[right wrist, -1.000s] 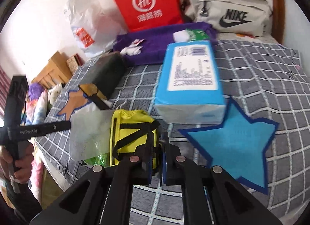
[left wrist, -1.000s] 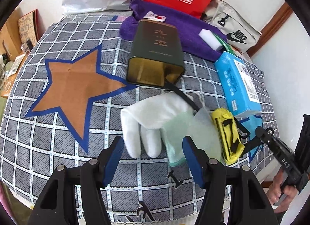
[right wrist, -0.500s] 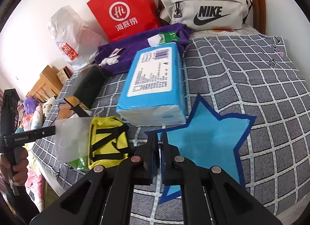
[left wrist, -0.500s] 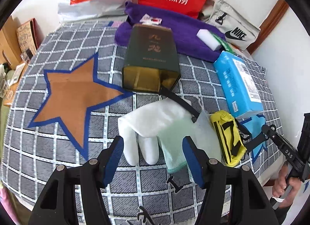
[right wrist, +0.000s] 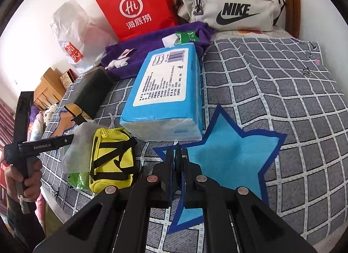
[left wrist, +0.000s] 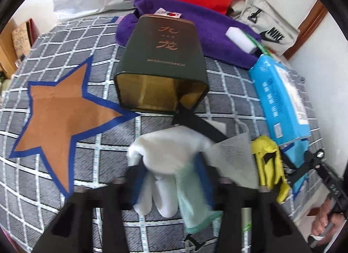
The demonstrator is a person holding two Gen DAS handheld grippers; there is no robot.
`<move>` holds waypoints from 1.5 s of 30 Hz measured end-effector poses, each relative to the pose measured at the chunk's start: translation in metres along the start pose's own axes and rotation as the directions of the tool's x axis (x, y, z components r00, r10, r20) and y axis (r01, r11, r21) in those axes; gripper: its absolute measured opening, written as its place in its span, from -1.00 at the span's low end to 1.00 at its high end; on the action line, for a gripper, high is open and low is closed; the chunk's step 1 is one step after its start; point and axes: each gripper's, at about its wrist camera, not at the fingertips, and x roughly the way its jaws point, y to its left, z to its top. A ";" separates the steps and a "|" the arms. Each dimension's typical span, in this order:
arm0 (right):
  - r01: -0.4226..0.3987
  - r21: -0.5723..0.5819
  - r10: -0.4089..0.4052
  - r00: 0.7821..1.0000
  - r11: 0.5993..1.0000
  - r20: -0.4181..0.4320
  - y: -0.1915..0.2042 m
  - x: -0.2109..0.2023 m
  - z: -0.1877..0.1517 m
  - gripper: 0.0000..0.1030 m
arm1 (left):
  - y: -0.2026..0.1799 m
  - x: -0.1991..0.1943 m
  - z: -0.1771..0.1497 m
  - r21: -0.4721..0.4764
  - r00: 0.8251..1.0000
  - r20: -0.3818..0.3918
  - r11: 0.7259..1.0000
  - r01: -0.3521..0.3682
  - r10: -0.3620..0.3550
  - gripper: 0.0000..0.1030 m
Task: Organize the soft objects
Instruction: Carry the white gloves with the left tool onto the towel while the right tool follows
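On the bed (left wrist: pixel 65 61) the sorting is only at its start, as I judge it. The left hand-held gripper (left wrist: pixel 171 179) has its jaws just closing around the white glove (left wrist: pixel 167 150), which lies near the bed's front edge, in front of the open dark tin (left wrist: pixel 161 68). The picture is blurred there, so I cannot tell if the pads already press the cloth. A pale green glove (left wrist: pixel 191 198) lies partly under the white one, and a thin white sheet (left wrist: pixel 235 161) rests beside them.

The right hand-held gripper (right wrist: pixel 178 161) is narrow, its jaws together with nothing between them, and it hangs over the blue star (right wrist: pixel 228 161) on the cover.

Nothing seems put away yet (the tin looks empty apart from a black strap at its mouth). The yellow pouch (right wrist: pixel 111 157), the blue tissue pack (right wrist: pixel 165 94) and the purple towel (left wrist: pixel 208 33) all wait loose on the bed. Most of the work is left.
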 end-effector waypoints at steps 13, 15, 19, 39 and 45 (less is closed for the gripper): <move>-0.023 -0.046 0.025 0.998 0.999 0.059 0.021 -0.025 0.012 -0.92 | 0.024 -0.052 -0.003 -0.048 0.997 0.077 0.999 -0.009 0.012 -0.80; -0.022 -0.055 0.025 0.997 0.998 0.068 0.025 -0.030 0.015 -0.92 | 0.030 -0.062 -0.002 -0.057 0.995 0.096 0.998 -0.011 0.017 -0.80; -0.021 -0.068 0.028 0.995 0.997 0.092 0.034 -0.044 0.023 -0.92 | 0.039 -0.082 0.000 -0.081 0.990 0.136 0.996 -0.021 0.032 -0.80; -0.042 -0.106 0.058 0.987 0.993 0.153 0.065 -0.063 0.077 -0.92 | 0.017 -0.137 0.036 -0.029 0.966 0.257 1.000 0.006 0.001 -0.80; -0.046 -0.107 0.064 0.985 0.993 0.162 0.070 -0.061 0.103 -0.92 | 0.012 -0.137 0.050 -0.017 0.965 0.263 1.000 0.007 -0.002 -0.80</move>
